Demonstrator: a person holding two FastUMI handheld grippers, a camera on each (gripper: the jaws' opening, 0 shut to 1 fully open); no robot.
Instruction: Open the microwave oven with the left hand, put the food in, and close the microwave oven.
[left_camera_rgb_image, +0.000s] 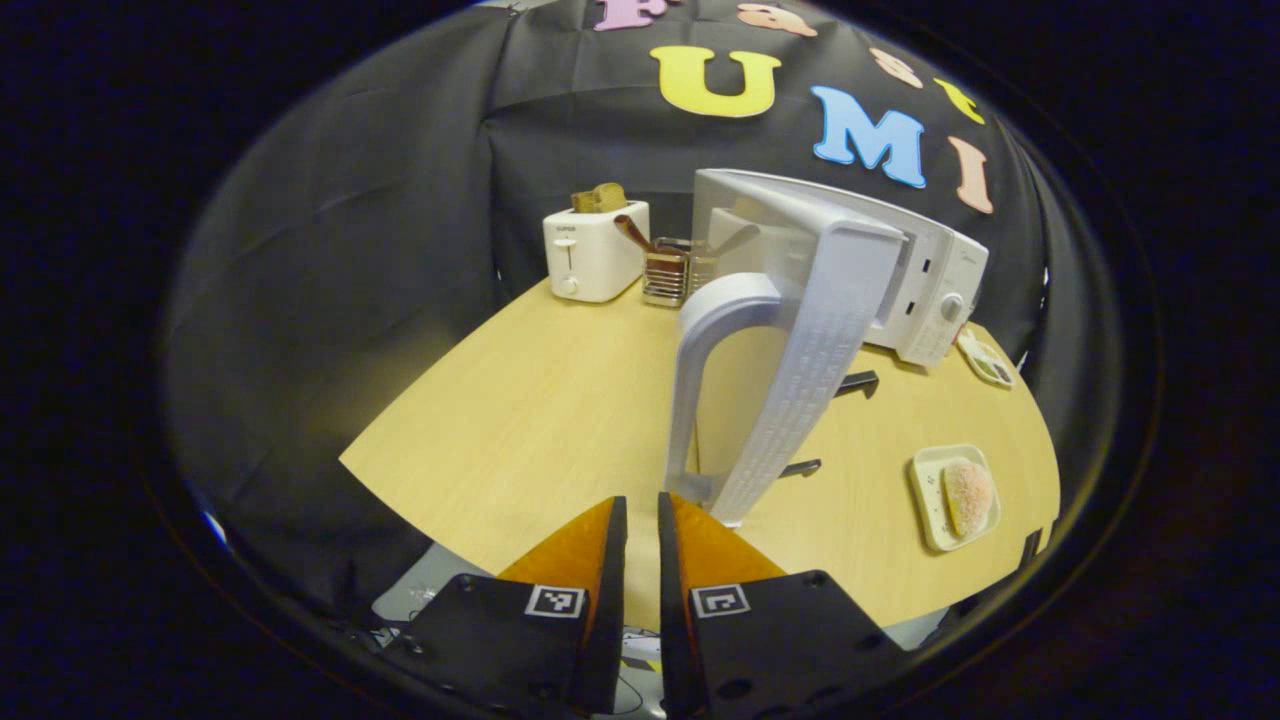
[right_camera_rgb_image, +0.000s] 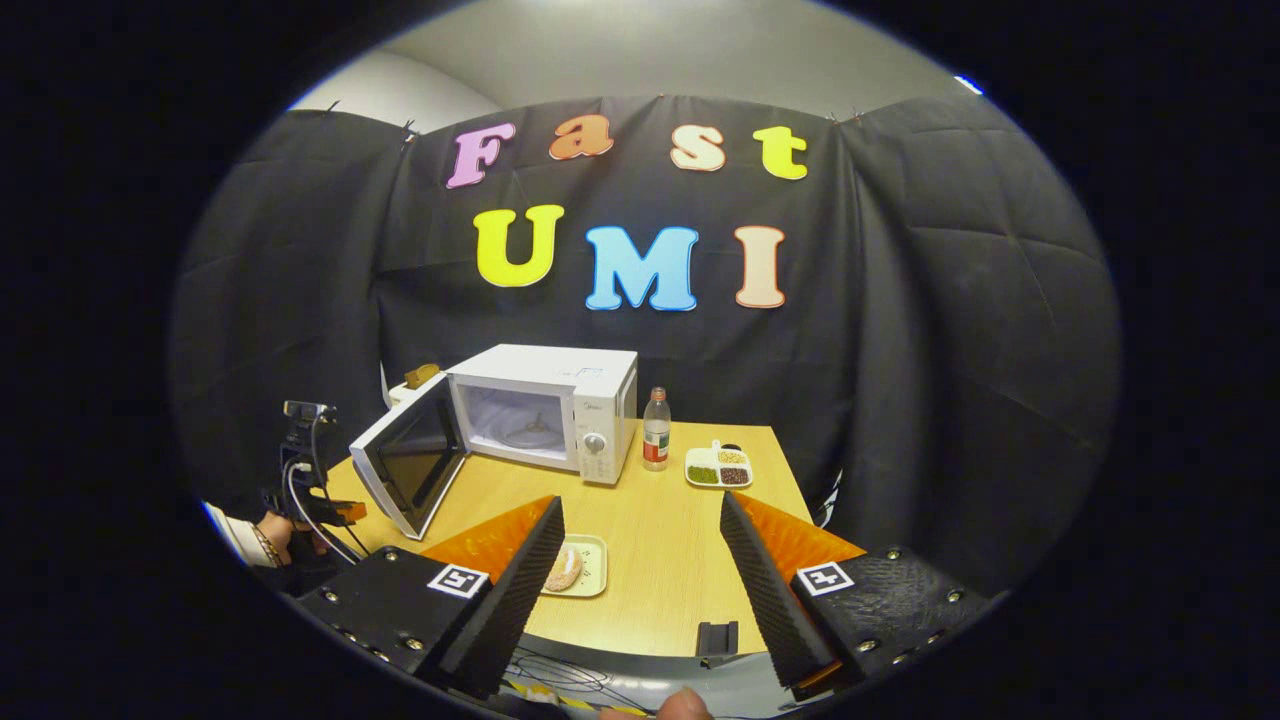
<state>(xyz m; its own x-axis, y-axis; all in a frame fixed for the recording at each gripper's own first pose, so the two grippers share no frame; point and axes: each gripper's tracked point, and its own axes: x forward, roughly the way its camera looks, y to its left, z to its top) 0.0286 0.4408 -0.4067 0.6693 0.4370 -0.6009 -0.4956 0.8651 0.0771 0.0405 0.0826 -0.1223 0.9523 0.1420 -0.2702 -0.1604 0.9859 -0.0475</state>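
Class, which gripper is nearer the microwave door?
Left. The left gripper sits just before the microwave door; the right gripper hangs back at the table's near edge.

You're working at a pale wooden worktop (right_camera_rgb_image: 660, 560) hemmed in by black cloth walls (right_camera_rgb_image: 950, 350) on three sides, with a plain grey ceiling (right_camera_rgb_image: 640, 50) above the cloth and soft light falling evenly across the wood

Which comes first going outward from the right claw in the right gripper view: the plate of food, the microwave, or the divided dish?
1. Plate of food, just ahead of the right claw, by its left finger.
2. Divided dish, farther back, slightly right.
3. Microwave, rear left, door open; close to the dish's depth.
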